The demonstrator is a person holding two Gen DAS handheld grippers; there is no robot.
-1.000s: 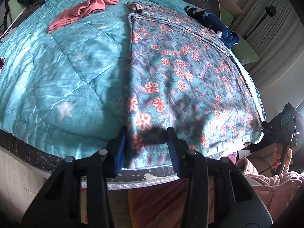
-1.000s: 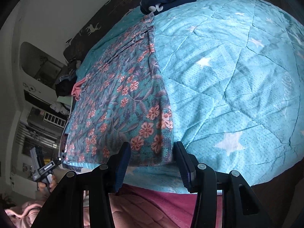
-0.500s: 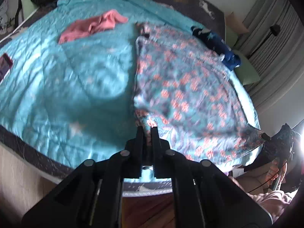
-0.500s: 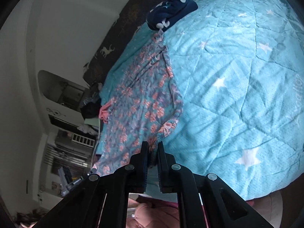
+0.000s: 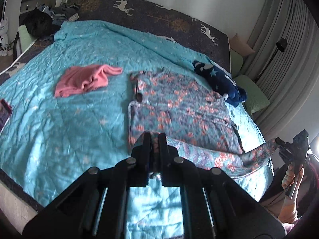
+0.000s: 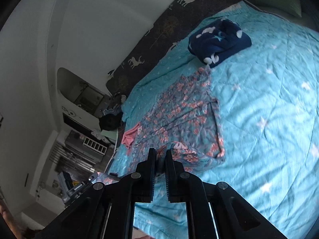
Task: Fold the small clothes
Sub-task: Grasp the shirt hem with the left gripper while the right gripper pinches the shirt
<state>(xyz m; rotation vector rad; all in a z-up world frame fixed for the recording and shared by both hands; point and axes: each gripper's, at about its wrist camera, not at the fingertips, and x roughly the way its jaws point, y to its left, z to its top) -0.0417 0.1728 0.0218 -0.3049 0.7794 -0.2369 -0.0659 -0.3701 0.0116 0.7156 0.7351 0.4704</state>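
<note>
A floral garment (image 5: 179, 107) in teal and coral lies spread on the turquoise quilt (image 5: 69, 123), its near hem lifted off the bed. My left gripper (image 5: 154, 137) is shut on the hem's left corner. The right gripper (image 6: 160, 153) is shut on the other corner of the floral garment (image 6: 183, 115). In the left wrist view the right gripper (image 5: 279, 142) shows at the far right, held by a hand, with the hem stretched between the two. In the right wrist view the left gripper (image 6: 95, 176) shows low at the left, with the floral hem in it.
A crumpled pink garment (image 5: 85, 79) lies left of the floral one. A navy star-print piece (image 5: 219, 79) rests at its far right, near green pillows (image 5: 255, 95). A dark deer-print sheet (image 5: 159, 18) runs along the far side. A phone-like object (image 5: 4, 111) is at the left edge.
Both grippers went from open around the near hem to shut on it. Both have then risen, lifting the hem off the quilt and carrying it over the garment.
</note>
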